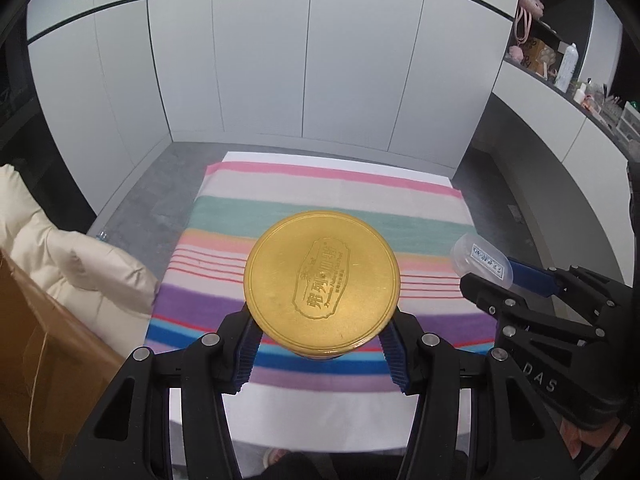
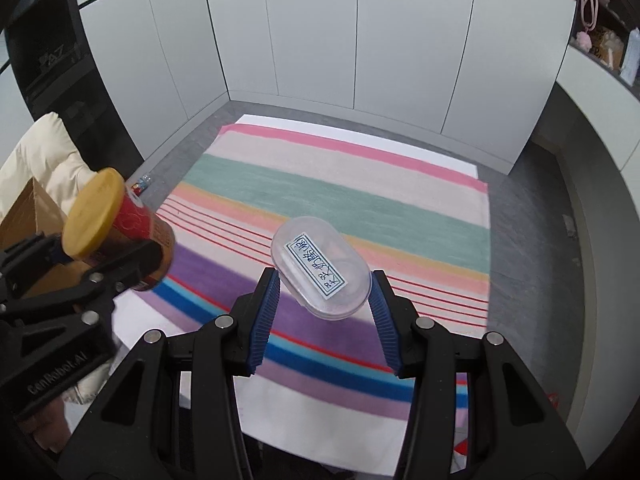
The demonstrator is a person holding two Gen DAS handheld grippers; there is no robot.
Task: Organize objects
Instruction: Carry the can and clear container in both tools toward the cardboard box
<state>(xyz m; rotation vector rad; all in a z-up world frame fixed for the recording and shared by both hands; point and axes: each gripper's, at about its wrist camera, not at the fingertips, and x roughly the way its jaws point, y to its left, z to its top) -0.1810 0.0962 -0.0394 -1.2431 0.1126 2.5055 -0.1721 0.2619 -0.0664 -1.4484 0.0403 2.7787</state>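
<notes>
My left gripper (image 1: 320,344) is shut on a red can with a gold lid (image 1: 321,285) and holds it above the striped cloth (image 1: 224,216). The can (image 2: 120,224) also shows in the right wrist view at the left, tilted. My right gripper (image 2: 324,300) is shut on a clear oval plastic box with a white label (image 2: 320,268), held above the cloth (image 2: 340,200). The box (image 1: 482,260) also shows at the right of the left wrist view.
The striped cloth covers a white table (image 2: 320,432) standing on a grey floor. A cream padded jacket (image 1: 68,264) and a cardboard box (image 1: 44,368) lie at the left. White cabinet panels (image 1: 280,60) stand behind. A cluttered shelf (image 1: 560,64) runs at the right.
</notes>
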